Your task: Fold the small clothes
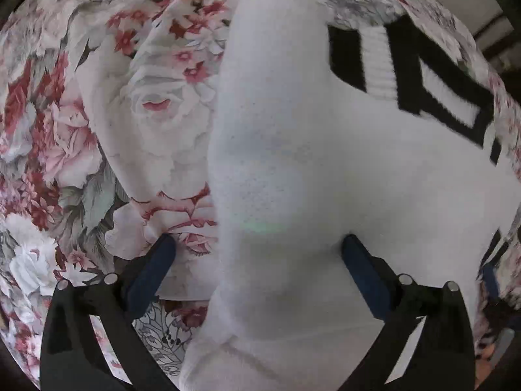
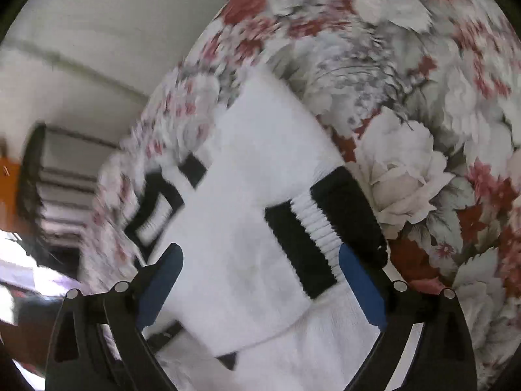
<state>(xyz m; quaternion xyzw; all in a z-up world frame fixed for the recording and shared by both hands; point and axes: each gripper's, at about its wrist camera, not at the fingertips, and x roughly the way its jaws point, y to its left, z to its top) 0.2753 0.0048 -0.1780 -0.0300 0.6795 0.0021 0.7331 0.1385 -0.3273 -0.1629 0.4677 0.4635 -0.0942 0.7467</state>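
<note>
White socks with black bands lie on a floral cloth. In the left wrist view a white sock (image 1: 286, 150) runs from the bottom centre up and away, with its black-banded cuff (image 1: 420, 75) at the upper right. My left gripper (image 1: 259, 244) is open, its blue fingers on either side of the sock's foot, close above it. In the right wrist view the sock (image 2: 244, 215) lies folded over, a black-and-white ribbed cuff (image 2: 322, 224) on top. My right gripper (image 2: 260, 254) is open and straddles the cuff end.
The floral cloth (image 1: 107, 150) covers the surface on all sides; it also shows in the right wrist view (image 2: 423, 130). Its edge falls off at the left of the right wrist view, with a white wall (image 2: 81, 32) and stairs (image 2: 62, 195) beyond.
</note>
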